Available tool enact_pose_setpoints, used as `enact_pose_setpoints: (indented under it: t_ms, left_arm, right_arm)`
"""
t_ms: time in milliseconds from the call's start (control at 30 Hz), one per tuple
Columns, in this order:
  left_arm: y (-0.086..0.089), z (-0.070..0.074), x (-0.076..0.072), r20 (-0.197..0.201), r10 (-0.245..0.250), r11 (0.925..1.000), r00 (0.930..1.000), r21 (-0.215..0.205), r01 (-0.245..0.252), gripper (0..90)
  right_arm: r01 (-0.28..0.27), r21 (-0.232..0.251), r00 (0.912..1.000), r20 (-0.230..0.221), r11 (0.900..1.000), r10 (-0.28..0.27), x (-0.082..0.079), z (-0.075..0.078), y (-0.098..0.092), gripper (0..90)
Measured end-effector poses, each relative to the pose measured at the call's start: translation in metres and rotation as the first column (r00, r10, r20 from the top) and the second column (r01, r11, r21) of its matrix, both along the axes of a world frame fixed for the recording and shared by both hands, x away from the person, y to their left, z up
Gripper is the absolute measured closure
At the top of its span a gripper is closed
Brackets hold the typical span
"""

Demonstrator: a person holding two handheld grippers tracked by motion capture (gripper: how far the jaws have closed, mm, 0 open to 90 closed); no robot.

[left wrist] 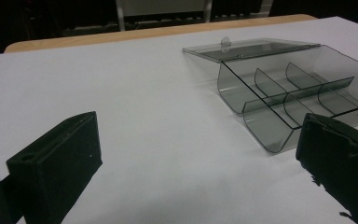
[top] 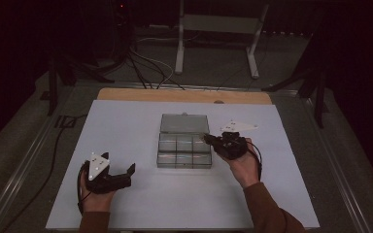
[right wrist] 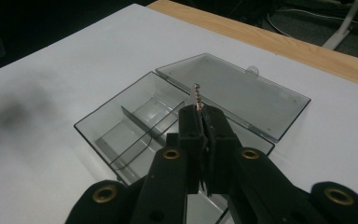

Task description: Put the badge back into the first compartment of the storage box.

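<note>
Two grippers work here: near left, the left gripper (top: 126, 174) rests on the white sheet (top: 126, 126) with jaws spread and empty, while the right gripper (right wrist: 204, 112) pinches a small threaded metal screw (right wrist: 197, 95) above the box's right end. Held only by its lower shank, the screw could tilt or slip and bounce off the hard dividers. Beyond, the smoky clear plastic box (top: 184, 150) sits mid-table, its flat lid (top: 184, 123) lying open on the far side.

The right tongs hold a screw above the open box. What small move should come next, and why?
Probably lower the right tongs a little toward a compartment, then open them. The screw is pinched above the open clear box, whose compartments look empty.
</note>
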State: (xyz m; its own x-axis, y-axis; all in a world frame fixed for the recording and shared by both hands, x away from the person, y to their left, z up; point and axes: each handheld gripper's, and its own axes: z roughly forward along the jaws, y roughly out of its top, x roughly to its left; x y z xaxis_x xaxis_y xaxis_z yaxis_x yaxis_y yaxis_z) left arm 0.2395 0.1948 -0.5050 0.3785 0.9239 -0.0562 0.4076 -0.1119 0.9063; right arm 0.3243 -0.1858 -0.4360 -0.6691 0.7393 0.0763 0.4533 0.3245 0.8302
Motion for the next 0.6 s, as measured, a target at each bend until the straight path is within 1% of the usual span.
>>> enact_pose_setpoints:
  t_ms: [233, 600]
  left_arm:
    - [0.0, 0.0, 0.0, -0.001, -0.001, 1.0, 1.0, 0.0, 0.001, 1.7]
    - [0.0, 0.0, 0.0, -0.002, -0.003, 1.0, 1.0, -0.001, 0.003, 1.7]
  right_arm:
    - [0.004, -0.011, 1.0, 0.007, 1.0, -0.004, 0.007, 0.002, 0.007, 87.0]
    - [0.017, -0.013, 0.9998, 0.012, 1.0, -0.016, 0.02, 0.003, 0.018, 87.0]
